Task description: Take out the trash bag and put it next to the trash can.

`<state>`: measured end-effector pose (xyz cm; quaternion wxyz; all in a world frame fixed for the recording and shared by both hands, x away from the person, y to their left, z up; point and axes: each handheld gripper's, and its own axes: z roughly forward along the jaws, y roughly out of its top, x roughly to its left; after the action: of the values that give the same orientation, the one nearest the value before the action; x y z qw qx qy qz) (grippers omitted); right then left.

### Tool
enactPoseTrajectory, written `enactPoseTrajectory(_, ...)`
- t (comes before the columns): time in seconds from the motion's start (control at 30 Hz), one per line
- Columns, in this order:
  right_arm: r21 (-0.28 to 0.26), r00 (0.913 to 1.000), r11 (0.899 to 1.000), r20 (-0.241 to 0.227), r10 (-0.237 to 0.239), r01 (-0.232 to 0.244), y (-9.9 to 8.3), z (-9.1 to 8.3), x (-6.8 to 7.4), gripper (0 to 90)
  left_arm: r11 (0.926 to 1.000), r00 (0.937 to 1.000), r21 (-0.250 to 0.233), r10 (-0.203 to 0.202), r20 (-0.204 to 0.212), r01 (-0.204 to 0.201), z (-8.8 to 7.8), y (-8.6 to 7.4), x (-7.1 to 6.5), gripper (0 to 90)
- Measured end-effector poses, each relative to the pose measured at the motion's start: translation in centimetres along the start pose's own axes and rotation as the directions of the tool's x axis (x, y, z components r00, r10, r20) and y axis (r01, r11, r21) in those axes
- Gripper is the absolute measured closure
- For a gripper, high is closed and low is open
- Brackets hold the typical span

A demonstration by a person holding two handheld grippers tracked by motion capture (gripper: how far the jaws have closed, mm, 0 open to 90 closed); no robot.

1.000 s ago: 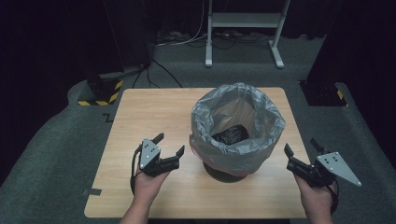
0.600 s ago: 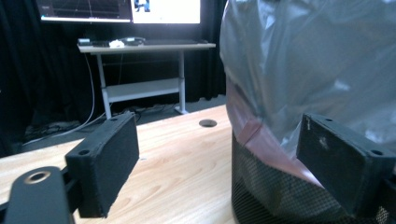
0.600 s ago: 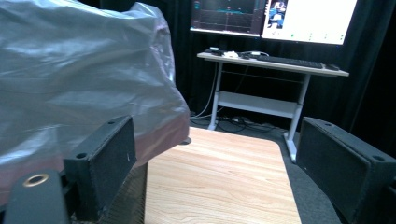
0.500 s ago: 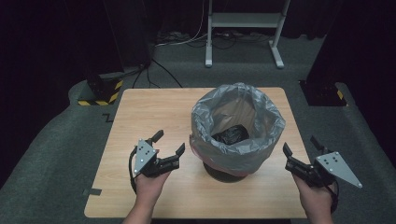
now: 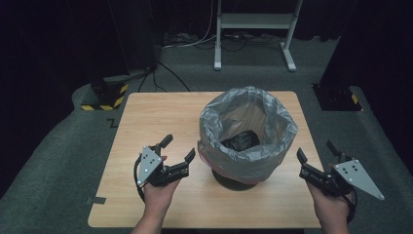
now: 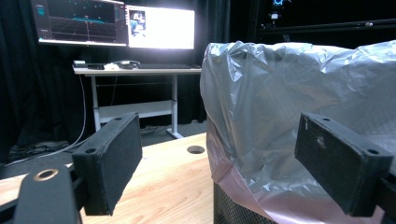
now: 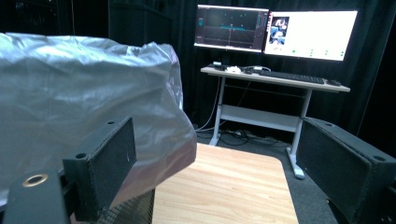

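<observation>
The lined bin (image 5: pixel 247 138) is sitting mid-surface (image 5: pixel 146 122), between 2 claws: the left claw (image 5: pixel 176 150) and right claw (image 5: pixel 316 155) are both hovering released. Closing carelessly risks tearing the thin liner (image 6: pixel 299 107) or tipping it.

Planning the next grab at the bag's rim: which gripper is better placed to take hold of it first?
Probably the left gripper. Its open jaws sit beside the grey bag, one almost touching its side. The right gripper, also open, hangs farther off, past the table edge.
</observation>
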<state>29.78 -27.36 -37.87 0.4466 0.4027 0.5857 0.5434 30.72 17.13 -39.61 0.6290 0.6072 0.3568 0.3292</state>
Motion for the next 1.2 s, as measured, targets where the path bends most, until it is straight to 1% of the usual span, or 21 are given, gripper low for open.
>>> enactPoseTrajectory(0.07, -0.006, 1.0000, 1.000, 0.000, -0.002, 0.002, 0.2, 0.0, 0.1, 11.6, 1.0000, 1.0000, -0.008, -0.002, -0.002, 0.002, -0.3, 0.1, -0.1, 15.0)
enactPoseTrajectory(0.1, -0.007, 1.0000, 1.000, -0.005, 0.006, -0.006, 0.3, 0.0, 0.2, 11.6, 0.9999, 1.0000, -0.009, -0.006, -0.001, 0.006, -0.4, 0.2, -0.1, 15.1)
enactPoseTrajectory(0.17, -0.013, 0.9999, 1.000, -0.012, 0.007, -0.007, 0.4, 0.0, 0.3, 12.2, 0.9999, 1.0000, -0.015, 0.003, -0.007, -0.003, -0.6, 0.5, -0.2, 15.1)
enactPoseTrajectory(0.23, -0.016, 0.9993, 0.999, -0.026, 0.028, -0.029, 0.5, 0.1, 0.3, 13.2, 0.9996, 0.9999, -0.030, 0.005, -0.009, -0.005, -0.8, 0.7, -0.4, 15.1)
enactPoseTrajectory(0.3, -0.020, 0.9987, 0.999, -0.036, 0.035, -0.036, 0.7, 0.2, 0.4, 13.9, 0.9994, 0.9999, -0.034, 0.010, -0.004, -0.011, -0.9, 1.0, -0.6, 15.1)
enactPoseTrajectory(0.33, -0.027, 0.9986, 0.999, -0.039, 0.036, -0.037, 0.9, 0.3, 0.6, 14.2, 0.9993, 0.9999, -0.036, 0.010, -0.005, -0.010, -0.9, 1.2, -0.7, 15.2)
enactPoseTrajectory(0.4, -0.036, 0.9987, 0.999, -0.041, 0.031, -0.032, 1.1, 0.2, 0.7, 15.2, 0.9989, 1.0000, -0.048, -0.003, 0.005, 0.003, -0.9, 1.6, -0.9, 15.2)
enactPoseTrajectory(0.43, -0.039, 0.9986, 0.999, -0.044, 0.030, -0.031, 1.2, 0.2, 0.8, 15.6, 0.9983, 0.9999, -0.057, -0.008, 0.014, 0.009, -0.8, 1.8, -1.1, 15.3)
enactPoseTrajectory(0.47, -0.042, 0.9987, 0.999, -0.042, 0.028, -0.030, 1.4, 0.2, 0.8, 15.9, 0.9982, 0.9998, -0.060, -0.003, 0.018, 0.005, -0.7, 2.1, -1.4, 15.4)
enactPoseTrajectory(0.53, -0.052, 0.9988, 0.998, -0.042, 0.023, -0.025, 1.7, 0.1, 1.0, 16.3, 0.9979, 0.9998, -0.064, 0.012, 0.013, -0.011, -0.3, 2.5, -1.8, 15.4)
enactPoseTrajectory(0.6, -0.063, 0.9992, 0.998, -0.039, 0.011, -0.014, 2.1, 0.0, 1.1, 16.4, 0.9968, 0.9997, -0.080, 0.003, 0.025, -0.001, 0.1, 3.1, -2.2, 15.2)
enactPoseTrajectory(0.67, -0.069, 0.9992, 0.997, -0.038, 0.016, -0.018, 2.4, -0.1, 1.1, 17.2, 0.9963, 0.9996, -0.086, -0.001, 0.027, 0.004, 0.5, 3.6, -2.4, 15.3)
enactPoseTrajectory(0.73, -0.073, 0.9991, 0.997, -0.038, 0.016, -0.019, 2.8, 0.0, 1.1, 18.0, 0.9960, 0.9996, -0.087, -0.016, 0.024, 0.018, 1.1, 4.3, -2.6, 15.8)
enactPoseTrajectory(0.77, -0.073, 0.9991, 0.997, -0.038, 0.020, -0.023, 2.9, 0.1, 1.1, 18.1, 0.9959, 0.9989, -0.083, -0.032, 0.034, 0.035, 1.6, 4.8, -2.7, 15.8)
enactPoseTrajectory(0.87, -0.079, 0.9984, 0.996, -0.038, 0.041, -0.044, 3.8, 0.2, 0.8, 19.1, 0.9983, 0.9991, -0.047, -0.031, 0.028, 0.033, 2.7, 5.7, -3.2, 17.7)
enactPoseTrajectory(0.9, -0.081, 0.9983, 0.996, -0.039, 0.044, -0.047, 4.0, 0.2, 0.8, 19.5, 0.9988, 0.9993, -0.035, -0.033, 0.020, 0.033, 3.2, 6.0, -3.4, 18.5)
enactPoseTrajectory(0.93, -0.086, 0.9983, 0.995, -0.039, 0.043, -0.047, 4.3, 0.3, 0.8, 19.7, 0.9989, 0.9993, -0.032, -0.033, 0.016, 0.033, 3.5, 6.2, -3.5, 20.2)
enactPoseTrajectory(1.0, -0.086, 0.9979, 0.995, -0.046, 0.045, -0.049, 4.9, 0.5, 0.9, 20.1, 0.9987, 0.9987, -0.006, -0.051, -0.004, 0.051, 4.4, 6.4, -3.5, 21.6)
enactPoseTrajectory(1.03, -0.086, 0.9979, 0.995, -0.047, 0.045, -0.049, 5.1, 0.6, 1.0, 20.5, 0.9983, 0.9983, 0.003, -0.058, -0.007, 0.058, 4.6, 6.4, -3.4, 22.4)
enactPoseTrajectory(1.1, -0.082, 0.9979, 0.996, -0.050, 0.042, -0.046, 5.5, 0.8, 1.2, 20.8, 0.9974, 0.9976, 0.030, -0.065, -0.022, 0.066, 5.2, 6.5, -3.3, 24.1)
enactPoseTrajectory(1.2, -0.091, 0.9983, 0.995, -0.051, 0.029, -0.033, 6.2, 1.1, 1.6, 21.5, 0.9965, 0.9969, 0.034, -0.075, -0.022, 0.076, 5.7, 6.6, -3.1, 27.3)
